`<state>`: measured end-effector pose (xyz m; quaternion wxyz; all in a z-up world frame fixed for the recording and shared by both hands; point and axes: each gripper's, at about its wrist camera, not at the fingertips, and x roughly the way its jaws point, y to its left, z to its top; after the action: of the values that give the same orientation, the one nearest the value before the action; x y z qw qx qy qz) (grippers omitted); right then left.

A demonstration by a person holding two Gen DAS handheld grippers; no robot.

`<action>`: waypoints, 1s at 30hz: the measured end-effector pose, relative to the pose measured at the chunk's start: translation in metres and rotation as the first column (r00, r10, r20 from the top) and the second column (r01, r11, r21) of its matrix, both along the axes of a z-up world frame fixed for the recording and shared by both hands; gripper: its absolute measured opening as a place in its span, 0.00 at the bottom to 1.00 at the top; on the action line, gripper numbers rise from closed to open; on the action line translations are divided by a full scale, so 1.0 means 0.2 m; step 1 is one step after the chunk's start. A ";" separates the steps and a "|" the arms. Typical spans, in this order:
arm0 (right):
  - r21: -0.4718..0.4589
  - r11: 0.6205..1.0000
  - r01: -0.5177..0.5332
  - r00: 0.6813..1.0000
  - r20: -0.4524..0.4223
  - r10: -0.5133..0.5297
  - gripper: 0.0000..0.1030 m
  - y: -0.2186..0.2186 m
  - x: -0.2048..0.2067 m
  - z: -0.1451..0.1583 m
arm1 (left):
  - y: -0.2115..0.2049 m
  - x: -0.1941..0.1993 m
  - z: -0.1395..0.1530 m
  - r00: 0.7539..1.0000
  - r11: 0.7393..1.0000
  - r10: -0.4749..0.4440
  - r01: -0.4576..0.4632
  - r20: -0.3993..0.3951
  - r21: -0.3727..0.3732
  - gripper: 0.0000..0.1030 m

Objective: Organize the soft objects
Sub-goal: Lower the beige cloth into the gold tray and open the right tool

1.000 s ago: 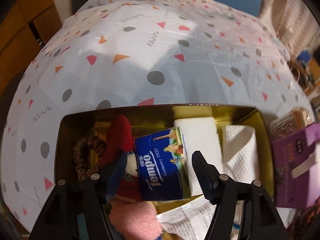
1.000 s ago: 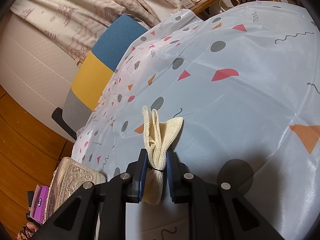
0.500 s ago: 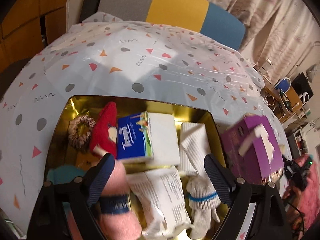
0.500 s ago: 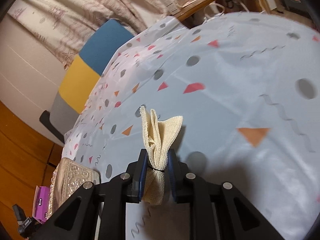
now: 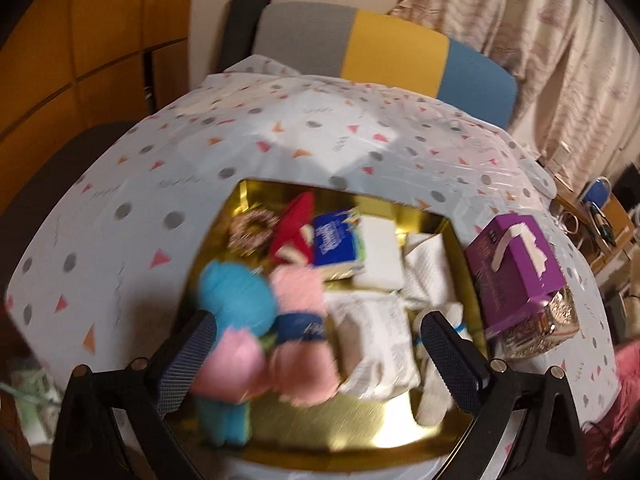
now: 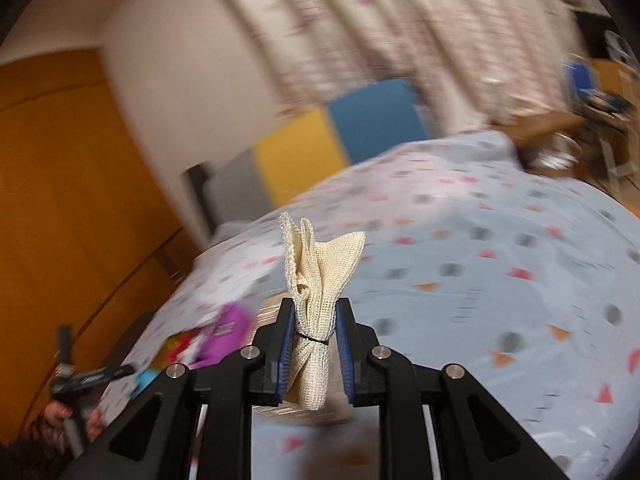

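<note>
The right gripper [image 6: 312,354] is clenched on a cream mesh cloth bundle [image 6: 316,280], whose long axis stands upright between the pads, held above the patterned tablecloth [image 6: 500,264]. The gold tray [image 5: 352,428] of soft items lies low and to the left of this gripper, near the purple box [image 6: 226,334]. The left gripper [image 5: 320,364] hangs over that tray; its jaws have just been opening and are released, nothing pinched between them.

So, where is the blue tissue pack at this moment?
In the left wrist view, the blue tissue pack lies at the back of the gold box, between the red sock and a white pack.
</note>
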<state>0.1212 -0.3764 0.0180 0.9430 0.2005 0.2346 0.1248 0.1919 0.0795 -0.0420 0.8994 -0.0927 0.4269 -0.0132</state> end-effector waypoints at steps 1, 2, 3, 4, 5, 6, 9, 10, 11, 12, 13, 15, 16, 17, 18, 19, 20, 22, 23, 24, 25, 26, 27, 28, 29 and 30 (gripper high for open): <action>-0.018 0.998 -0.053 0.999 0.009 0.053 0.19 0.08 0.00 0.02 | 0.02 -0.02 -0.01 1.000 1.000 0.006 -0.006 -0.011 -0.008 1.00; -0.035 0.995 -0.098 0.995 0.012 0.099 0.19 0.16 0.00 0.03 | 0.04 -0.05 -0.02 1.000 1.000 0.013 -0.013 -0.019 -0.015 1.00; -0.059 0.987 -0.150 0.988 0.013 0.151 0.19 0.24 0.01 0.04 | 0.06 -0.07 -0.02 0.999 1.000 0.023 -0.023 -0.026 -0.021 1.00; -0.080 0.979 -0.187 0.982 0.014 0.188 0.19 0.32 0.01 0.05 | 0.07 -0.10 -0.03 0.999 0.999 0.031 -0.032 -0.028 -0.029 1.00; -0.111 0.965 -0.236 0.971 0.012 0.239 0.19 0.41 0.02 0.05 | 0.09 -0.12 -0.03 0.999 0.998 0.036 -0.038 -0.028 -0.040 1.00; -0.143 0.948 -0.285 0.957 0.006 0.289 0.19 0.50 0.02 0.05 | 0.11 -0.14 -0.03 0.999 0.998 0.039 -0.040 -0.027 -0.046 1.00; -0.248 0.882 -0.401 0.913 -0.024 0.408 0.19 0.74 0.05 0.02 | 0.15 -0.21 -0.04 0.998 0.997 0.062 -0.063 -0.023 -0.043 1.00; -0.273 0.851 -0.449 0.890 -0.050 0.454 0.19 0.82 0.06 0.00 | 0.16 -0.24 -0.04 0.997 0.996 0.072 -0.073 -0.026 -0.043 1.00; -0.295 0.816 -0.497 0.864 -0.080 0.497 0.19 0.91 0.07 -0.03 | 0.17 -0.25 -0.04 0.997 0.996 0.077 -0.078 -0.028 -0.042 1.00; -0.316 0.784 -0.534 0.841 -0.108 0.530 0.19 0.99 0.10 -0.05 | 0.18 -0.27 -0.05 0.996 0.996 0.081 -0.082 -0.030 -0.036 1.00; -0.335 0.757 -0.561 0.823 -0.130 0.552 0.19 1.05 0.11 -0.07 | 0.19 -0.29 -0.05 0.996 0.996 0.088 -0.089 -0.031 -0.024 1.00; -0.392 0.684 -0.616 0.779 -0.171 0.603 0.19 1.19 0.13 -0.11 | 0.21 -0.32 -0.05 0.995 0.995 0.098 -0.098 -0.025 -0.001 1.00; -0.421 0.642 -0.640 0.755 -0.189 0.628 0.19 1.26 0.13 -0.12 | 0.22 -0.34 -0.05 0.994 0.995 0.103 -0.103 -0.021 0.015 1.00; -0.451 0.597 -0.663 0.729 -0.208 0.653 0.19 1.32 0.13 -0.14 | 0.23 -0.36 -0.05 0.994 0.994 0.106 -0.106 -0.016 0.027 1.00; -0.477 0.560 -0.678 0.709 -0.221 0.670 0.19 1.37 0.13 -0.15 | 0.24 -0.37 -0.05 0.994 0.993 0.111 -0.111 -0.012 0.035 1.00; -0.499 0.518 -0.694 0.685 -0.239 0.688 0.19 1.42 0.14 -0.18 | 0.25 -0.39 -0.05 0.993 0.992 0.116 -0.115 -0.010 0.044 1.00; -0.523 0.466 -0.713 0.656 -0.266 0.706 0.19 1.48 0.16 -0.20 | 0.26 -0.40 -0.06 0.993 0.992 0.118 -0.118 -0.008 0.051 1.00; -0.579 0.384 -0.719 0.626 -0.301 0.719 0.19 1.55 0.14 -0.26 | 0.28 -0.42 -0.06 0.992 0.990 0.123 -0.122 -0.004 0.066 1.00; -0.594 0.349 -0.724 0.610 -0.318 0.726 0.19 1.58 0.16 -0.27 | 0.28 -0.44 -0.06 0.992 0.989 0.127 -0.126 -0.001 0.076 1.00; -0.604 0.310 -0.734 0.589 -0.339 0.734 0.19 1.62 0.17 -0.30 | 0.29 -0.45 -0.06 0.992 0.989 0.127 -0.126 -0.001 0.082 1.00; -0.602 0.274 -0.750 0.563 -0.364 0.742 0.19 1.65 0.17 -0.32 | 0.30 -0.46 -0.06 0.992 0.989 0.126 -0.125 -0.004 0.084 1.00; -0.594 0.249 -0.765 0.542 -0.386 0.747 0.20 1.68 0.18 -0.35 | 0.30 -0.47 -0.07 0.992 0.988 0.127 -0.126 -0.008 0.084 1.00; -0.585 0.217 -0.781 0.517 -0.412 0.750 0.21 1.70 0.19 -0.38 | 0.30 -0.47 -0.07 0.991 0.988 0.130 -0.129 -0.010 0.085 1.00; -0.583 0.194 -0.789 0.504 -0.432 0.748 0.25 1.72 0.19 -0.42 | 0.30 -0.48 -0.07 0.991 0.988 0.134 -0.132 -0.013 0.085 1.00; -0.586 0.185 -0.789 0.503 -0.442 0.742 0.27 1.73 0.18 -0.44 | 0.31 -0.49 -0.08 0.990 0.988 0.137 -0.135 -0.019 0.079 1.00; -0.584 0.186 -0.790 0.506 -0.451 0.735 0.28 1.74 0.18 -0.46 | 0.31 -0.50 -0.09 0.990 0.988 0.137 -0.135 -0.023 0.073 1.00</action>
<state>0.1575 -0.0293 -0.0733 0.7360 -0.3366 0.3626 0.4621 0.0927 0.1415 -0.0593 0.8950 -0.0896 0.4322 0.0645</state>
